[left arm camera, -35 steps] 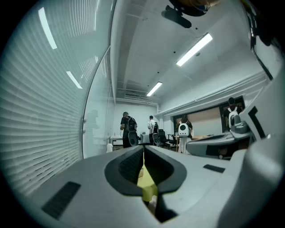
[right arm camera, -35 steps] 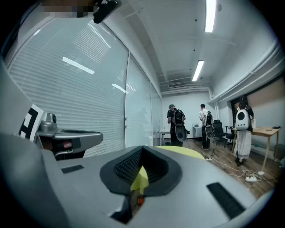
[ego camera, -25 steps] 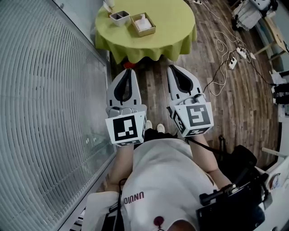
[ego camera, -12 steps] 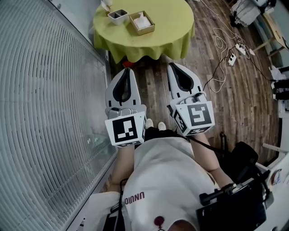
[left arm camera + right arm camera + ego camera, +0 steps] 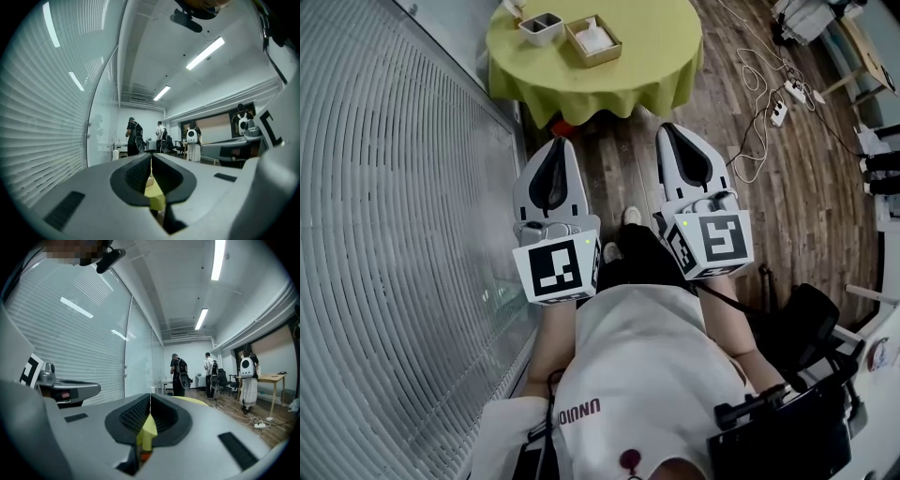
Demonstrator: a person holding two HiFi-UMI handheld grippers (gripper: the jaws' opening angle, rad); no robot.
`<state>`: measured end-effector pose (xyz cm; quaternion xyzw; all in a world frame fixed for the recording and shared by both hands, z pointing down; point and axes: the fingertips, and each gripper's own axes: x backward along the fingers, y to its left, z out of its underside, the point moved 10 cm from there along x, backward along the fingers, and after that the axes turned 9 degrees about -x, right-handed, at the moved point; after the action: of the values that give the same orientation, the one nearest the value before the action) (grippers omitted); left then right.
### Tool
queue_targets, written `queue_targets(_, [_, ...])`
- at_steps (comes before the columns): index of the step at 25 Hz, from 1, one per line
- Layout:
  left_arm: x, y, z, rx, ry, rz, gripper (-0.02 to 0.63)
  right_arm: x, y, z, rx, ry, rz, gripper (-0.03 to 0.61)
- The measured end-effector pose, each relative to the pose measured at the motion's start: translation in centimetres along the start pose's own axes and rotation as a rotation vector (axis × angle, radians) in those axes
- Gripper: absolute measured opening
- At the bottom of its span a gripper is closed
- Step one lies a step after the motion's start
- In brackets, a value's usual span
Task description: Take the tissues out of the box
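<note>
tissue box (image 5: 593,39) sits on the round green table (image 5: 652,56), toward its far left side, just beside a grey tray (image 5: 541,28). left gripper (image 5: 560,143) and right gripper (image 5: 669,129) are short of the table's near edge, level, both with jaws pressed together and empty. box is well apart from both.

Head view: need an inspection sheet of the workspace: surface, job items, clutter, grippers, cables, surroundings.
Surface: round table under a yellow-green cloth, ahead of the person.
Job's things: tissue box on the table, white tissues showing inside; untouched.
Clutter: grey two-compartment container beside the box.
Grippers: left gripper and right gripper both shut, empty, short of the table.
Cables: power strip and loose cable on the wood floor, right of the table.
Surroundings: ribbed blind on the left; people standing far down the room.
</note>
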<state>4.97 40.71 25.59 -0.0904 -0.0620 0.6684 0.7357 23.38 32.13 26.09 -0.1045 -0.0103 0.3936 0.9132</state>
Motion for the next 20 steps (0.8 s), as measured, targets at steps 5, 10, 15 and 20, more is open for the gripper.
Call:
queue_targets(5, [-1.6, 1.1, 0.3, -0.004, -0.011, 0.006, 0.018, -1.9, -0.5, -0.1, 0.0, -0.015, 0.019, 0.02])
queue_targets(10, [-3.7, 1.9, 0.6, 0.005, -0.005, 0.008, 0.018, -4.7, -1.3, -0.9, 0.008, -0.022, 0.002, 0.02])
queue_targets(15, [-6.7, 2.7, 0.3, 0.014, -0.006, 0.001, 0.018, -7.9, -2.4, -1.9, 0.021, -0.024, -0.01, 0.02])
queue_targets(20, [-9.9, 3.6, 0.4, 0.033, 0.018, -0.025, 0.018, -11.5, -3.9, -2.8, 0.028, -0.016, -0.023, 0.02])
